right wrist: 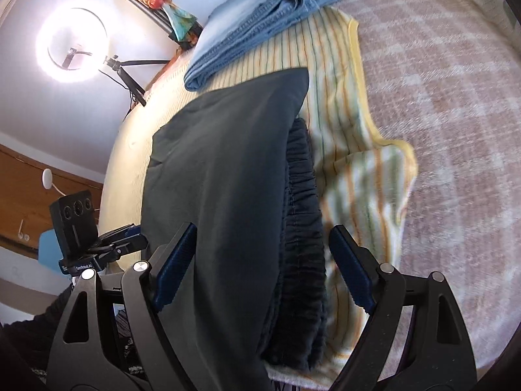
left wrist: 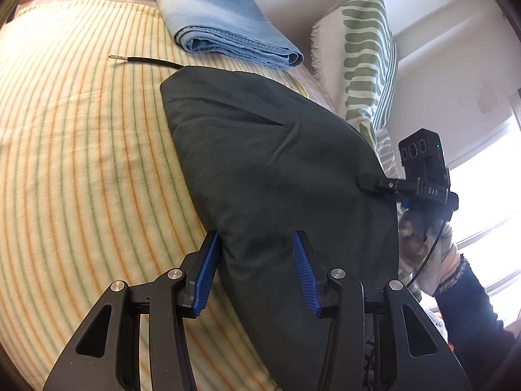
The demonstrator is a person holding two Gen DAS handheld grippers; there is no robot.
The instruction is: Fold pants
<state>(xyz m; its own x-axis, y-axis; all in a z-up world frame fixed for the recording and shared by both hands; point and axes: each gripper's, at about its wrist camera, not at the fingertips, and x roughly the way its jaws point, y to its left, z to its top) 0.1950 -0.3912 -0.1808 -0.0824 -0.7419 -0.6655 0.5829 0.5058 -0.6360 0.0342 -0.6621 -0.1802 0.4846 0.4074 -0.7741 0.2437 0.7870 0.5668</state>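
Fingers (right wrist: 351,267) of both grippers apart, angled down over dark pants (right wrist: 221,195).

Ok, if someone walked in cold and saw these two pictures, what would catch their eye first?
Probably the dark folded pants, lying on a striped yellow blanket with both grippers' blue-padded fingers open around their near edge. Next, the glaring ring light at the upper left of the right wrist view. Then the folded blue jeans just beyond the dark pants.
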